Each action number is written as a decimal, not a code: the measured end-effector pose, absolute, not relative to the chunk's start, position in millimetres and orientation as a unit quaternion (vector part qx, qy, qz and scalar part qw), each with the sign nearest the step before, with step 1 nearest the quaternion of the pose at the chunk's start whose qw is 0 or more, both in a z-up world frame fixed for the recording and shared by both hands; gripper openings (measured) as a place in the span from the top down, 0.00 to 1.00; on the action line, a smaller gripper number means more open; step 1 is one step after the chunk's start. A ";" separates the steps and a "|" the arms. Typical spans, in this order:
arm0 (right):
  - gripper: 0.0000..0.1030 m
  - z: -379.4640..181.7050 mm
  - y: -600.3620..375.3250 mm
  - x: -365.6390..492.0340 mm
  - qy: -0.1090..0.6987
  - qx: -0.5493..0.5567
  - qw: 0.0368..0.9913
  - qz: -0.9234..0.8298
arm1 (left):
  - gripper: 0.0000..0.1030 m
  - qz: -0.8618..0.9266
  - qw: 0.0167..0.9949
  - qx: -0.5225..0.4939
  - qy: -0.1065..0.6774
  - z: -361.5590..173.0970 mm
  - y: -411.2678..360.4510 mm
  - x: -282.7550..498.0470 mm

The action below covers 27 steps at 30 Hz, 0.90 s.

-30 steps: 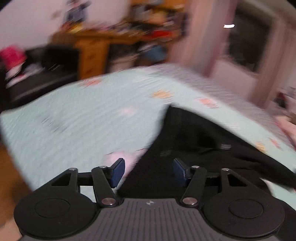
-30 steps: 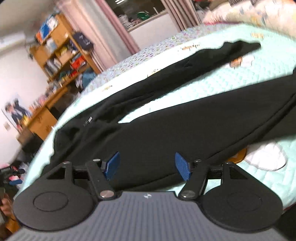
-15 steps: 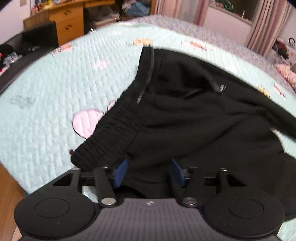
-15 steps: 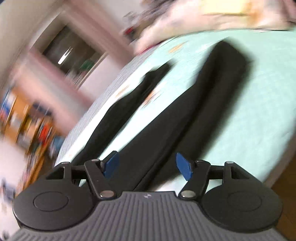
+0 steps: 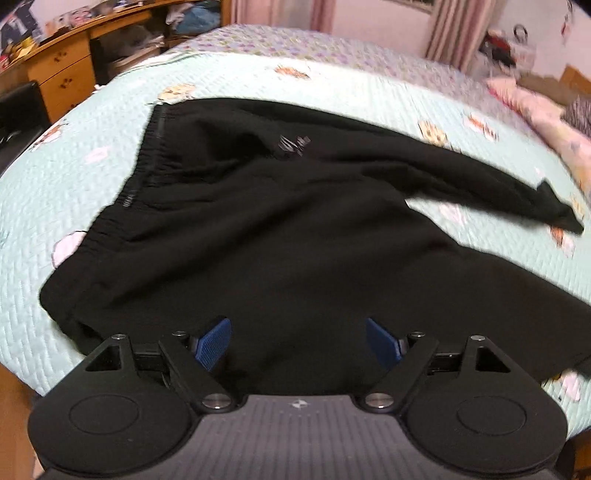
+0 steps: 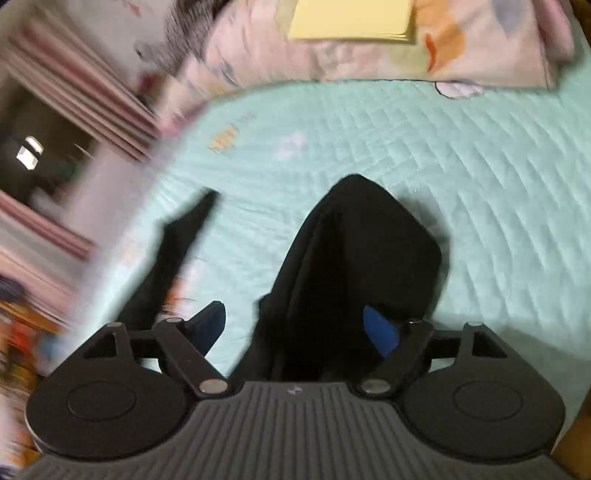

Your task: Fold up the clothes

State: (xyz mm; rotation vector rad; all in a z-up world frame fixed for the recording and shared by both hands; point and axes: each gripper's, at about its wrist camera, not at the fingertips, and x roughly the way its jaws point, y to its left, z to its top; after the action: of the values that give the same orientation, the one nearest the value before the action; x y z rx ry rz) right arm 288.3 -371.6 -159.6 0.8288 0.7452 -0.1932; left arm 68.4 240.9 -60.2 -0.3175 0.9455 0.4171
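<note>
Black trousers point(image 5: 266, 229) lie spread on a light green quilted bed point(image 5: 74, 177). The elastic waistband point(image 5: 147, 158) is at the left, and one leg runs to the far right. My left gripper point(image 5: 297, 345) is open and empty, just above the near edge of the seat area. In the right wrist view, the near trouser leg end point(image 6: 362, 251) lies between the open blue pads of my right gripper point(image 6: 295, 330). The other leg's end point(image 6: 177, 243) lies to its left.
A wooden desk with drawers point(image 5: 62, 74) and a black seat point(image 5: 18, 118) stand left of the bed. Pink curtains point(image 5: 458, 33) hang at the back. Pillows and a yellow folded item point(image 6: 351, 18) lie at the bed's head. The bed edge drops off near both grippers.
My left gripper opened wider and pulled back from the waistband, now showing the whole trousers. My right gripper swung along the near leg to its end.
</note>
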 end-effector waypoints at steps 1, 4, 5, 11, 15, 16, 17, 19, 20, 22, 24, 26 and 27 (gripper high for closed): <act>0.19 -158.6 -367.2 298.2 0.368 0.374 0.845 -0.107 | 0.20 0.195 0.855 -0.151 0.457 -63.4 235.8 72.0; 0.24 -159.2 -356.3 316.5 0.388 0.332 0.850 -0.133 | 0.20 0.180 0.849 -0.153 0.473 -71.0 220.9 75.8; 0.44 -160.4 -356.4 310.4 0.382 0.326 0.854 -0.136 | 0.19 0.176 0.847 -0.151 0.479 -72.6 217.8 76.0; 0.93 -153.1 -370.5 284.4 0.303 0.353 0.884 -0.052 | 0.19 0.179 0.831 -0.157 0.502 -88.5 218.4 78.4; 0.93 -99.2 -372.8 274.9 0.204 0.369 0.906 0.045 | 0.19 0.183 0.827 -0.170 0.503 -88.2 224.1 76.7; 0.93 -79.4 -372.3 269.6 0.167 0.370 0.911 0.076 | 0.19 0.184 0.827 -0.172 0.502 -87.3 224.8 75.7; 0.93 -58.9 -370.7 261.9 0.127 0.362 0.917 0.106 | 0.19 0.184 0.827 -0.174 0.502 -87.0 225.1 75.0; 0.93 -33.5 -371.8 245.9 0.067 0.350 0.924 0.142 | 0.18 0.178 0.826 -0.174 0.505 -89.0 224.2 74.6; 0.91 -27.9 -374.6 240.8 0.052 0.352 0.923 0.149 | 0.17 0.176 0.826 -0.174 0.507 -90.0 223.8 74.4; 0.81 -43.4 -387.7 238.7 0.083 0.361 0.921 0.124 | 0.17 0.170 0.825 -0.174 0.510 -92.0 222.9 74.0; 0.62 -78.9 -407.2 235.3 0.146 0.365 0.919 0.041 | 0.17 0.165 0.824 -0.175 0.513 -94.0 222.0 73.7; 0.52 -118.4 -432.5 230.2 0.212 0.385 0.897 -0.054 | 0.17 0.160 0.823 -0.175 0.516 -96.0 221.1 73.3; 0.52 -136.9 -445.2 225.5 0.229 0.395 0.886 -0.078 | 0.17 0.157 0.823 -0.175 0.517 -97.0 220.7 73.1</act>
State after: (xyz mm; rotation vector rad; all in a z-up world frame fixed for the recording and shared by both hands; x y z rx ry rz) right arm 225.5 -445.2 -136.9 0.8212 0.4755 -0.1617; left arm 73.1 220.7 -97.0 -0.3721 1.1004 0.3342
